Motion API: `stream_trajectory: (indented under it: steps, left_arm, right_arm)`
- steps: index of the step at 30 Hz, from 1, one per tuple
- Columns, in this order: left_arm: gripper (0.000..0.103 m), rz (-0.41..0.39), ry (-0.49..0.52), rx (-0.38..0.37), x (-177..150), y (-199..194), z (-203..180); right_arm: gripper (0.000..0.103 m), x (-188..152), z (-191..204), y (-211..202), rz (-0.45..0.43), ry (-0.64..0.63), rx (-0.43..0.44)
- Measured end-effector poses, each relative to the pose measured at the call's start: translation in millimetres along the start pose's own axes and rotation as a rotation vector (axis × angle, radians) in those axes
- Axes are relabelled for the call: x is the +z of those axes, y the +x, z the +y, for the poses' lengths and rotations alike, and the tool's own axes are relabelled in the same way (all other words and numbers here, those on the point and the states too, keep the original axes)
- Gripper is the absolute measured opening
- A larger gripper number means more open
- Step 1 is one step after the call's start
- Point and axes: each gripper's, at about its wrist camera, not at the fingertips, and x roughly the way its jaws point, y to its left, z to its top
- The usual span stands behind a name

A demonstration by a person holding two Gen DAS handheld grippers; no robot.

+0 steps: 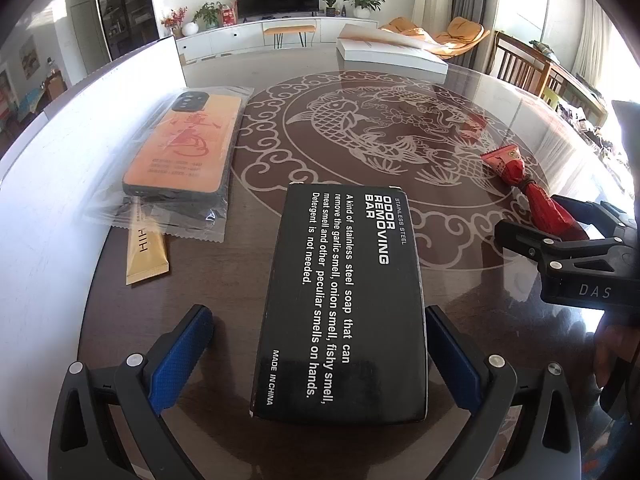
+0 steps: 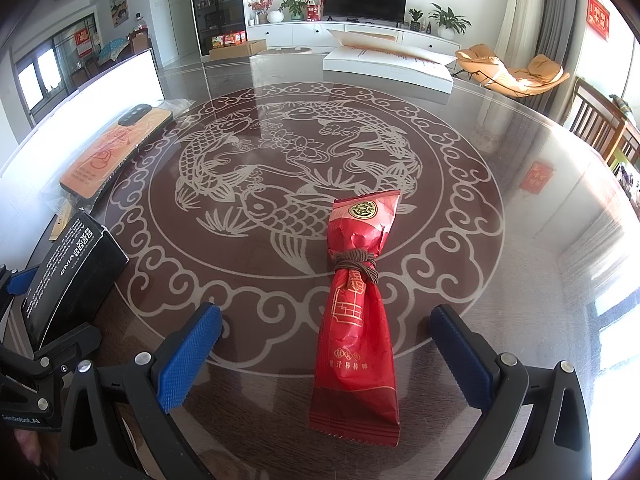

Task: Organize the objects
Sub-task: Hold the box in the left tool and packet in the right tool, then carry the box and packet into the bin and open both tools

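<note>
Black box (image 1: 340, 304) straddled by left gripper (image 1: 316, 356), red packet (image 2: 356, 320) by right gripper (image 2: 326, 354); both spread wide, nothing clamped, seemingly aligned for pickup

The table (image 2: 500, 216) has a glossy glass top. The black box (image 1: 340, 304) looks like matt cardboard. The red wrapper (image 2: 356, 320) is shiny crinkled plastic, tied with brown cord (image 2: 356, 264).

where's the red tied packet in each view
Left wrist: red packet at the far right on the table, its near end between the right gripper's fingers.
Right wrist: red packet at lower centre, lying between the open fingers.
Shared landmark: the fish pattern on the tabletop, just beyond the packet.
</note>
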Motion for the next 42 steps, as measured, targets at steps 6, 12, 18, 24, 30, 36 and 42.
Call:
stream_trajectory:
  steps: [6,12,18,24,30,36,42]
  left_arm:
    - [0.077,-0.039,0.005,-0.006,-2.4,-6.7,2.1]
    - [0.057,-0.064,0.014,-0.004,-6.3,-13.5,1.2]
    - [0.057,-0.148,-0.094,-0.04,-9.7,-60.4,25.6]
    - [0.057,-0.258,-0.208,0.039,-2.6,-136.3,89.0]
    - [0.057,-0.278,-0.37,0.264,-6.2,-169.8,191.2]
    - [0.057,-0.201,-0.507,0.304,-38.4,-144.8,253.8]
    - [0.058,-0.19,-0.53,0.294,-45.4,-134.3,261.5]
  right_arm:
    - [0.103,17.1,-4.9,7.7,0.113,-0.023,0.056]
    - [0.02,31.7,-9.1,5.8,0.107,-0.017,-0.012]
    - [0.02,30.2,4.5,-26.4,0.066,0.019,0.085]
    - [0.02,66.8,70.3,-76.6,-0.051,-0.004,0.267]
    - [0.02,116.2,188.9,-102.7,-0.123,-0.089,0.499]
    - [0.021,132.0,305.0,-98.8,-0.098,-0.208,0.632]
    - [0.023,117.8,356.8,-73.1,-0.062,-0.279,0.584]
